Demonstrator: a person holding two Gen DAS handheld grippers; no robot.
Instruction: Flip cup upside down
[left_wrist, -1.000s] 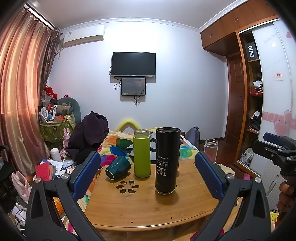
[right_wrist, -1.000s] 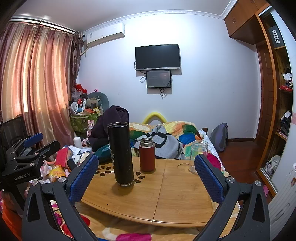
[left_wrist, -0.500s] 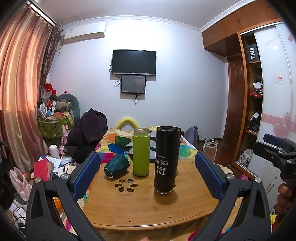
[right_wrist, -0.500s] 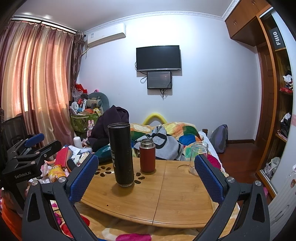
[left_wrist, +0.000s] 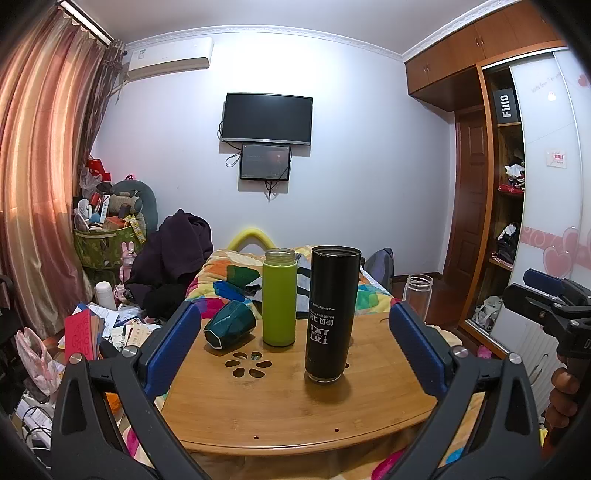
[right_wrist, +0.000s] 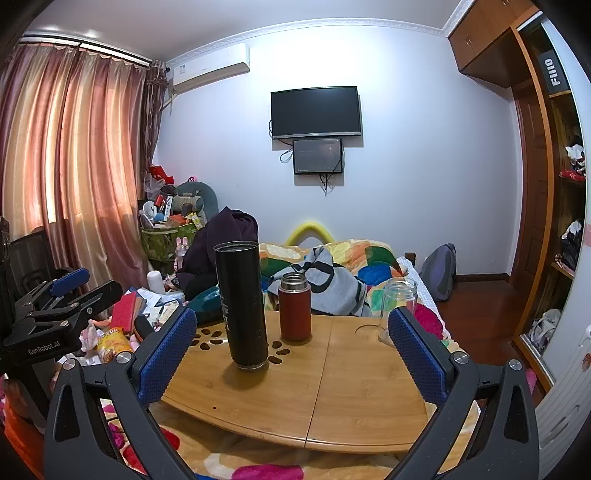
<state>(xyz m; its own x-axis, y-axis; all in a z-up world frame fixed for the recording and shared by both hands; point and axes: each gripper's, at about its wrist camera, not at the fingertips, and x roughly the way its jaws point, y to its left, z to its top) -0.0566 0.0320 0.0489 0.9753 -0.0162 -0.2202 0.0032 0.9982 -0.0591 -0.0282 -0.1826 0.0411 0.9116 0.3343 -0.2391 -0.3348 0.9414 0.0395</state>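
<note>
A tall black cup (left_wrist: 331, 314) stands on the wooden table (left_wrist: 288, 406) with its printed text upside down; it also shows in the right wrist view (right_wrist: 242, 304). A dark green cup (left_wrist: 229, 328) lies on its side at the table's back left, partly hidden behind the black cup in the right wrist view (right_wrist: 207, 302). My left gripper (left_wrist: 295, 354) is open and empty, in front of the table. My right gripper (right_wrist: 293, 354) is open and empty, also short of the table.
A lime green bottle (left_wrist: 279, 297) stands beside the black cup. A red flask (right_wrist: 294, 308) and a clear glass jar (right_wrist: 399, 306) stand further right. A bed with a colourful blanket (right_wrist: 332, 266) lies behind. Clutter (left_wrist: 96, 325) covers the floor at left.
Both views have shifted slightly, the left gripper rising a little. Nothing on the table has moved and both grippers stay open.
</note>
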